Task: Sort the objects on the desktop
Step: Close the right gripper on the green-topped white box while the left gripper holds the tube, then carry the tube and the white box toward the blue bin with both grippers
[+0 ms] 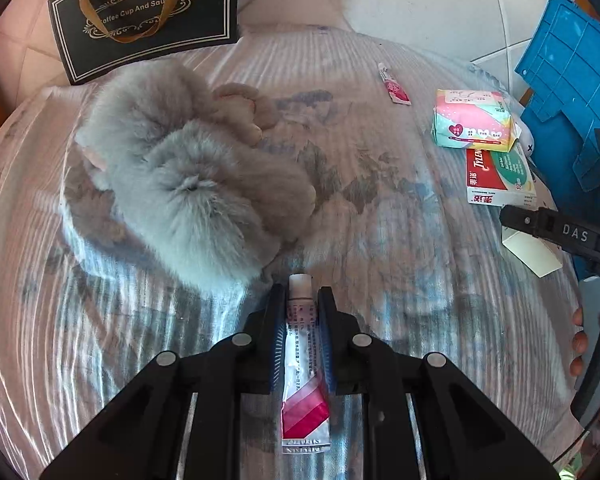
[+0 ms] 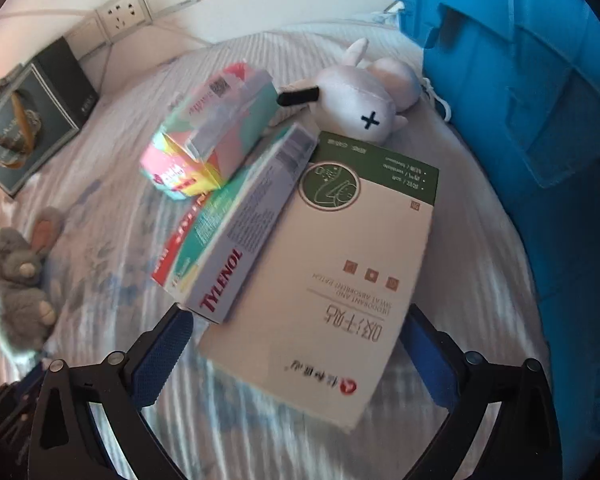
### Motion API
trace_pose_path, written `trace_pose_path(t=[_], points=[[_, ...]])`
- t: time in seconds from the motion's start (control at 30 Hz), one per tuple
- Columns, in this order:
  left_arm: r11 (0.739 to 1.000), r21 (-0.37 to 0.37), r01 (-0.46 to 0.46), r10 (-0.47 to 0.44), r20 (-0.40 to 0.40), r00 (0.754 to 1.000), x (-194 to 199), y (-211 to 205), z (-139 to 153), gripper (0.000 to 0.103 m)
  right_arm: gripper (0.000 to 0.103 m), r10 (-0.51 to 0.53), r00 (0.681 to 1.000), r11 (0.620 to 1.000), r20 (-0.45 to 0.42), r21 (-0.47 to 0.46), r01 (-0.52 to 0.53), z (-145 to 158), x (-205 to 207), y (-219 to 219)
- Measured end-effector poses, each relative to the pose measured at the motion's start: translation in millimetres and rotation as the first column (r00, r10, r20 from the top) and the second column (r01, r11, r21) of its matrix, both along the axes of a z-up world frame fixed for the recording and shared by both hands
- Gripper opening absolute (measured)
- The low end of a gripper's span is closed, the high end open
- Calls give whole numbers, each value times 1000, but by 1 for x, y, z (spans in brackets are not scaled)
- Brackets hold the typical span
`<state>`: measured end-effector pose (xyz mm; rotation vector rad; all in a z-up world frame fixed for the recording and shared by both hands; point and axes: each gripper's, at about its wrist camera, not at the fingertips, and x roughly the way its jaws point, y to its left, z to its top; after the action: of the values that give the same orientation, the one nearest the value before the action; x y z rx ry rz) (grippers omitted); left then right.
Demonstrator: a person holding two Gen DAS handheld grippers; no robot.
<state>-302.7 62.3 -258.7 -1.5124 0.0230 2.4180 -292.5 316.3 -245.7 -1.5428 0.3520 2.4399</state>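
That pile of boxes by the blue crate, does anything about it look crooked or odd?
Yes. The Tylenol box lies askew, half on the white and green patch box, with the pastel pack tilted on top. A white plush toy lies toppled behind them against the blue crate. Nothing looks spilled or damaged.

Two tubes (image 1: 305, 360) (image 1: 394, 84), two plush toys (image 1: 188, 172) (image 2: 364, 84), two boxes (image 2: 236, 236) (image 2: 328, 280) — one pastel packet (image 2: 208, 136), one blue crate (image 2: 532, 120), one black gift bag (image 1: 144, 16)
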Motion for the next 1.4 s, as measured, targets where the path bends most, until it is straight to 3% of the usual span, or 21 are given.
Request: trace_pose_path(t=[0.07, 0.13, 0.23, 0.47, 0.6, 0.87, 0.9, 0.97, 1.17, 1.2, 1.33, 1.4], points=[[1000, -3, 1, -1, -1, 1000, 2, 1, -1, 16, 102, 1, 1000, 1000, 30, -2, -1, -7, -1, 1], [1000, -4, -2, 2, 3, 1000, 4, 1, 0, 16, 89, 14, 999, 1000, 38, 12, -14, -7, 7, -1], [1000, 5, -8, 7, 12, 1000, 11, 0, 0, 16, 86, 68, 997, 997, 45, 21, -69, -2, 26, -7], [1000, 12, 6, -6, 34, 999, 37, -6, 1, 16, 87, 266, 955, 964, 135, -31, -264, -1, 100, -42], [1000, -1, 16, -16, 33, 999, 52, -6, 3, 16, 100, 282, 952, 957, 121, -100, -271, 3, 125, -44], [998, -15, 54, -54, -37, 998, 69, 4, 27, 16, 100, 192, 978, 981, 78, -24, -191, 28, 97, -30], [998, -17, 57, -58, -45, 997, 71, 6, 30, 16, 97, 188, 979, 982, 84, -17, -187, 28, 92, -30], [998, -23, 63, -64, -56, 996, 72, 8, 34, 16, 81, 190, 976, 982, 102, -24, -189, 26, 85, -31], [1000, 10, 8, -8, -42, 999, 69, -16, 40, 17, 81, 206, 971, 979, 125, -20, -205, 24, 91, -33], [1000, 12, -1, 1, -23, 1000, 67, -21, 38, 18, 81, 205, 971, 979, 125, -27, -203, 24, 93, -32], [999, -8, -41, 41, 7, 999, 65, -33, 31, 38, 85, 215, 969, 976, 124, -54, -210, 20, 102, -27], [999, 17, -43, 43, 27, 999, 66, -34, 27, 40, 85, 212, 969, 977, 130, -62, -205, 17, 105, -25]])
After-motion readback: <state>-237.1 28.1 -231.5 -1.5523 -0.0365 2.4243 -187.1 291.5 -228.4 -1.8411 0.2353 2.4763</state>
